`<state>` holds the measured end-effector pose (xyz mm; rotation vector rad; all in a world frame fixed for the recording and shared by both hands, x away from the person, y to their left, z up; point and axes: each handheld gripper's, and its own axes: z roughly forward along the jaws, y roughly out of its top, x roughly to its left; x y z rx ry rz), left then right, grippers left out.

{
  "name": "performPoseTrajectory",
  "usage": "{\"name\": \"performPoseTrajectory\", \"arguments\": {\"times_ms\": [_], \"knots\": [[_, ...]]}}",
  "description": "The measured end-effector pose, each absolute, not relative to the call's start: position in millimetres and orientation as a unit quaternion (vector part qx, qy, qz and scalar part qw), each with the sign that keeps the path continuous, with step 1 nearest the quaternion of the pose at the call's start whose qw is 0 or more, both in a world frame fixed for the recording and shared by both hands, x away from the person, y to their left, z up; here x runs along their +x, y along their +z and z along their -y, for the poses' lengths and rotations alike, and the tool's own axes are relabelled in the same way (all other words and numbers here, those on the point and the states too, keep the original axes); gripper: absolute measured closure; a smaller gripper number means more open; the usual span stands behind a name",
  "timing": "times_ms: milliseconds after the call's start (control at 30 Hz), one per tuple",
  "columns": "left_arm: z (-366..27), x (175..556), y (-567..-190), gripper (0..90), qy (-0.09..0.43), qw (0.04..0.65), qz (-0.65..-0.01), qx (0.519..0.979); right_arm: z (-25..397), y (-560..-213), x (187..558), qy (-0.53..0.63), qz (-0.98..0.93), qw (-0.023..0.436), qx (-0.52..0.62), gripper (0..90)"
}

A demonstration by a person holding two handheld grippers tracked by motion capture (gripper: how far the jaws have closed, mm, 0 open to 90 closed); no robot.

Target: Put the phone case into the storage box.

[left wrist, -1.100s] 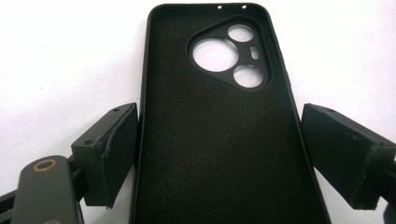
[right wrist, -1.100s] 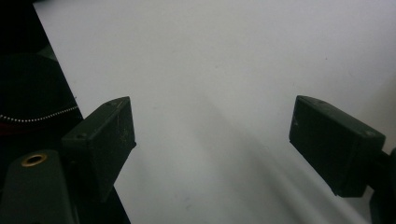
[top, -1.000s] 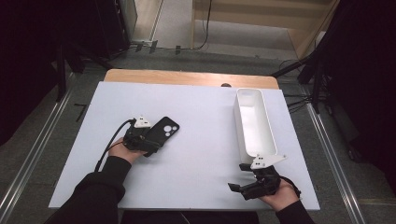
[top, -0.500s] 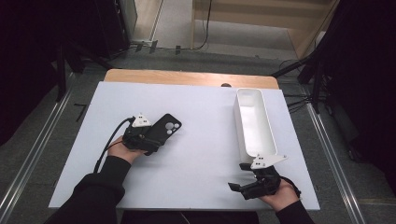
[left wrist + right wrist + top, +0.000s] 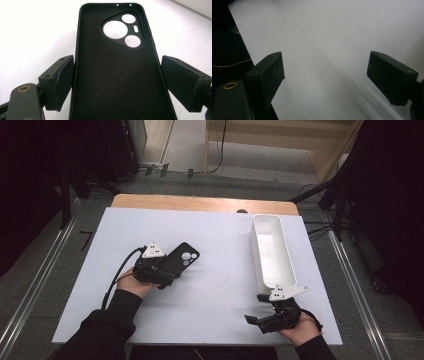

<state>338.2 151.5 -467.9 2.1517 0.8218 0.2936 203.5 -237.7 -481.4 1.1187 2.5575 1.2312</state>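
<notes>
- The phone case [image 5: 117, 70] lies flat on the white tabletop [image 5: 220, 240], hollow inner side facing up, with its camera cut-outs at the end farthest from the left claw [image 5: 162, 272].
- The long axis of the phone case runs straight out along the left claw's own line; in the high view it points away from the person and slants toward the right claw's side.
- The near end of the phone case sits between the two pads of the left claw. In the left gripper view, the pad on the left of that view lies at the case edge, and a narrow gap shows between the other pad and the case. The left claw is released, bracketing the case without pinching it.
- The right claw [image 5: 267, 320] rests released, jaws spread wide over bare tabletop, at the near edge and well apart from the phone case.
- The white tray [image 5: 257, 255] stands just beyond the right claw, long axis running away from the person. Nothing lies in it.
</notes>
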Motion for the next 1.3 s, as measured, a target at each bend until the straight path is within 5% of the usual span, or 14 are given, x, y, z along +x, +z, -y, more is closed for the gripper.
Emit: {"name": "performPoseTrajectory", "arguments": {"times_ms": [1200,1300], "knots": [[-126.6,282.5,-449.3,14.0,0.126,0.449,-0.332,0.82,228.2,-461.2,201.2,0.442,-0.805,0.082,0.386,12.9],[-124.9,278.0,-449.6,14.0,0.138,0.454,-0.333,0.815,227.8,-460.0,202.7,0.441,-0.802,0.075,0.397,18.8]]}}
